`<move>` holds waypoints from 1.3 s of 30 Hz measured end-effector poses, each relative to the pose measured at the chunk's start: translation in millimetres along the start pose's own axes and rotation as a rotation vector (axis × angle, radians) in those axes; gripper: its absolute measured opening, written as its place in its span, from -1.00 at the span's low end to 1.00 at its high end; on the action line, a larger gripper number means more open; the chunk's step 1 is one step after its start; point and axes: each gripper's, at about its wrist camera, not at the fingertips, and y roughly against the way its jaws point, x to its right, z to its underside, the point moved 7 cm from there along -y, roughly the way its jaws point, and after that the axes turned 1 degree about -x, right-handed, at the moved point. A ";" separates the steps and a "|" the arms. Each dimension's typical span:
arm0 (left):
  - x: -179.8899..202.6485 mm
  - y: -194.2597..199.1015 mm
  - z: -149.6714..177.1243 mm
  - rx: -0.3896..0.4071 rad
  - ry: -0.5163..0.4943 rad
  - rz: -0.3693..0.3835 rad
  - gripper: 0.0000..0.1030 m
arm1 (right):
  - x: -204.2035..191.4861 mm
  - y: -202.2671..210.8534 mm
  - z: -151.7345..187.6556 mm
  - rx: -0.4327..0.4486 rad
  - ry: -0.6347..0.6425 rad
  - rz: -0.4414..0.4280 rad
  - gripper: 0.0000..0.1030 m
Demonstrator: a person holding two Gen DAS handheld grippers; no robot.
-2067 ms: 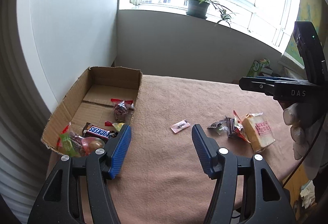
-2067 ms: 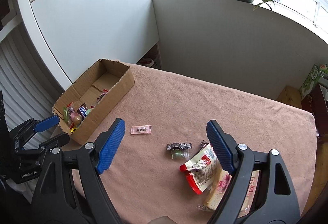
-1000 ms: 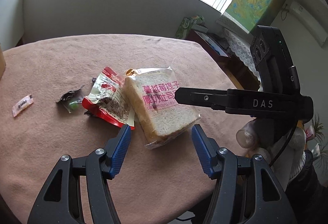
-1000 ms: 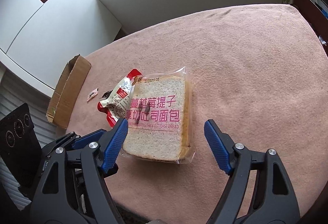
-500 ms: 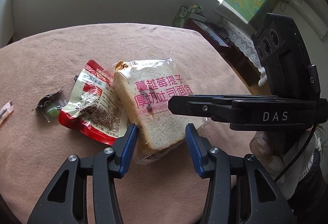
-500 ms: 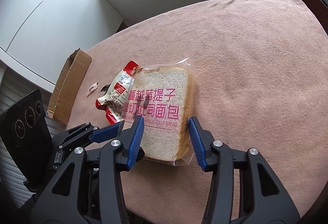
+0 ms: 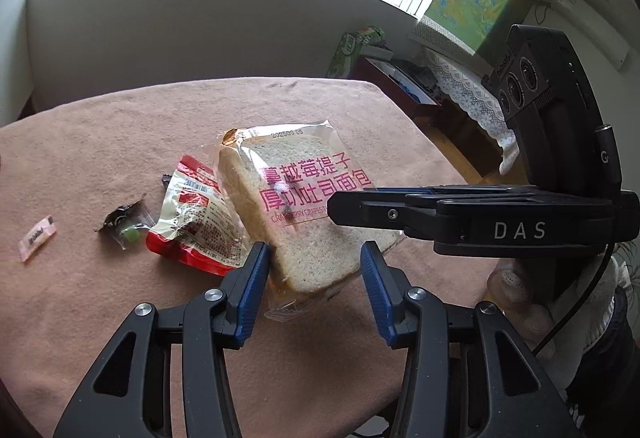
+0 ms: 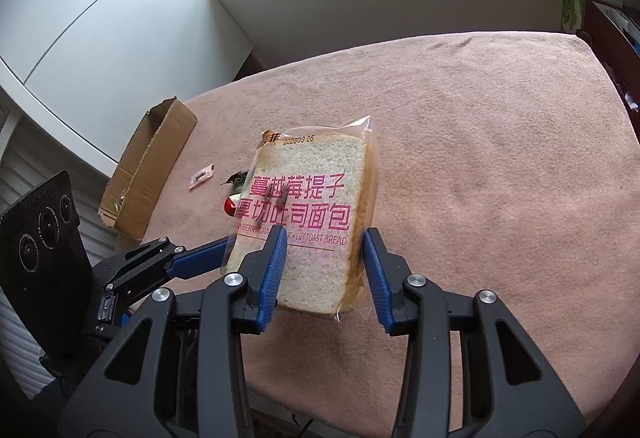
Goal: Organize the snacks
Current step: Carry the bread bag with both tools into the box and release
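Bread pack [image 8: 308, 222], a clear bag of thick-cut toast with pink lettering, is gripped by both claws at once. Its near end sits between the blue pads of the right claw [image 8: 323, 270], whose jaws have just been closing and now press its two sides; it is lifted and tilted above the pink-covered worktop [image 8: 500, 157]. The left claw [image 7: 314, 288] has also just been closing, and its pads clamp the pack's lower corner, with the right claw crossing just beyond its right finger. Just left of the left claw's left finger lies a red snack pouch [image 7: 196, 222], partly under the bread; farther left are a small dark wrapped candy [image 7: 126, 226] and, well apart, a pink sachet [image 7: 37, 238]. Far ahead and left of the right claw, a cardboard box [image 8: 148, 165] stands at the worktop's edge.
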 end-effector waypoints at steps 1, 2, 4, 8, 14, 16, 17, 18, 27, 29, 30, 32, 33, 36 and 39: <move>-0.3 6.0 -0.8 0.010 -0.002 -0.001 -0.11 | -6.6 2.1 -2.1 0.005 0.010 -0.003 -0.20; -1.4 13.7 -0.6 0.021 -0.005 -0.003 -0.11 | -14.0 3.9 -4.1 0.010 0.022 -0.006 -0.20; -4.6 27.9 -1.8 0.046 -0.006 -0.013 -0.11 | -30.2 6.1 -8.6 0.018 0.049 -0.011 -0.20; -18.4 56.6 -2.9 0.092 0.001 -0.041 -0.11 | -67.0 4.8 -17.1 0.028 0.102 -0.034 -0.20; -49.9 99.5 -2.1 0.156 0.026 -0.106 -0.11 | -129.0 -10.9 -31.6 0.021 0.182 -0.077 -0.20; -63.6 113.5 -1.8 0.177 0.044 -0.125 -0.11 | -150.4 -18.2 -36.1 0.017 0.212 -0.089 -0.20; -71.2 120.4 -0.7 0.186 0.053 -0.135 -0.11 | -161.4 -22.6 -38.1 0.015 0.226 -0.097 -0.20; -78.1 127.0 0.5 0.194 0.061 -0.146 -0.11 | -172.0 -27.1 -39.9 0.012 0.239 -0.105 -0.20; -149.7 180.6 15.7 0.254 0.153 -0.257 -0.11 | -265.2 -80.1 -50.5 -0.045 0.350 -0.175 -0.20; -166.4 189.3 19.7 0.259 0.173 -0.283 -0.11 | -281.1 -93.6 -51.5 -0.062 0.364 -0.187 -0.20; -174.1 192.8 21.9 0.261 0.182 -0.294 -0.11 | -288.2 -100.2 -51.9 -0.070 0.370 -0.191 -0.20; -190.2 198.7 26.7 0.261 0.201 -0.319 -0.11 | -301.3 -112.7 -52.4 -0.085 0.382 -0.200 -0.20; -197.2 201.0 28.7 0.260 0.209 -0.331 -0.11 | -307.2 -118.6 -52.4 -0.090 0.387 -0.204 -0.20; -216.9 207.3 33.6 0.260 0.231 -0.370 -0.11 | -321.3 -133.7 -52.4 -0.106 0.398 -0.218 -0.20; -232.6 213.9 39.5 0.260 0.249 -0.399 -0.11 | -332.7 -144.4 -50.6 -0.121 0.403 -0.233 -0.20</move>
